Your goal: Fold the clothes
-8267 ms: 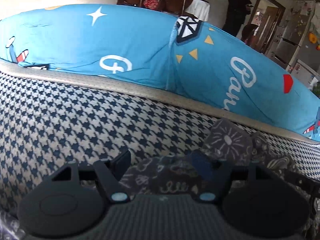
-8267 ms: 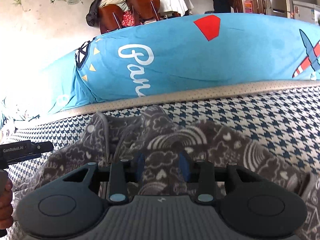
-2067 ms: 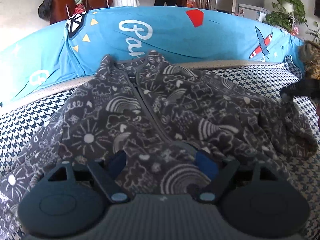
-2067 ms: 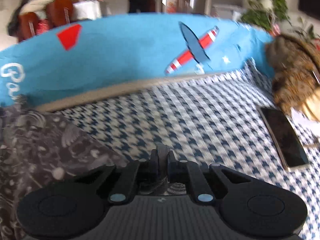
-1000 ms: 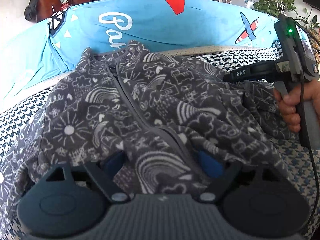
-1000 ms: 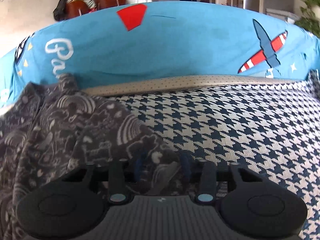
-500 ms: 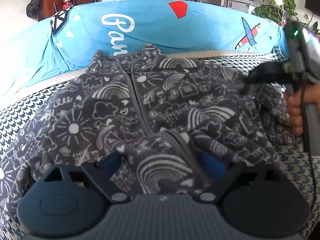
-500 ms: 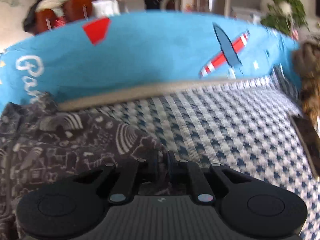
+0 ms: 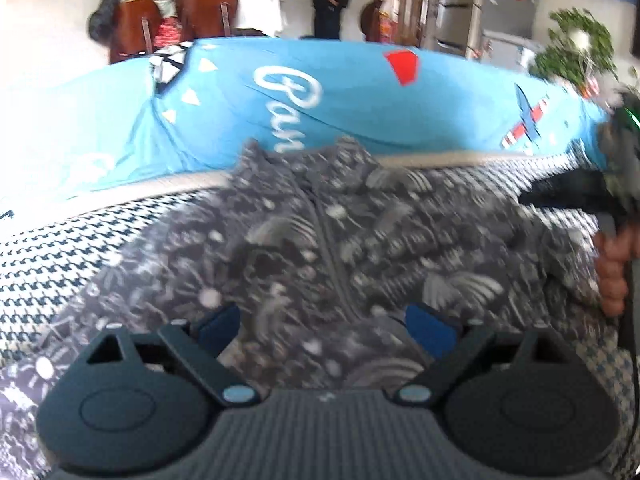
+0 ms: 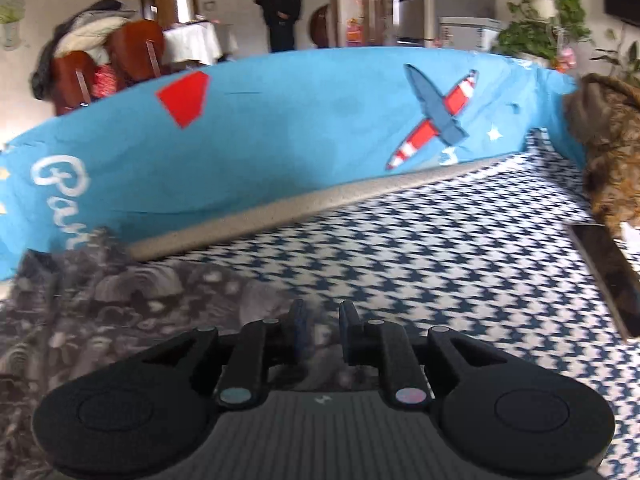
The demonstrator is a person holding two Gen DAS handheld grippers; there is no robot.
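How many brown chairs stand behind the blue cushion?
2: left chair with coats piled on it, right chair next to the white table. Others may be hidden.

left gripper (image 9: 328, 326): black housing, ribbed grey centre, blue pads; right gripper (image 10: 322, 330): same build

Jacket (image 9: 332, 240): spread on the sofa seat (image 10: 460, 272), collar toward the backrest cushion (image 10: 300, 140), before my left gripper (image 9: 328, 328). My right gripper (image 10: 322, 330): at the jacket's right edge. Phone (image 10: 612, 280): on the seat, far right. Chairs (image 10: 104, 68): behind the cushion.
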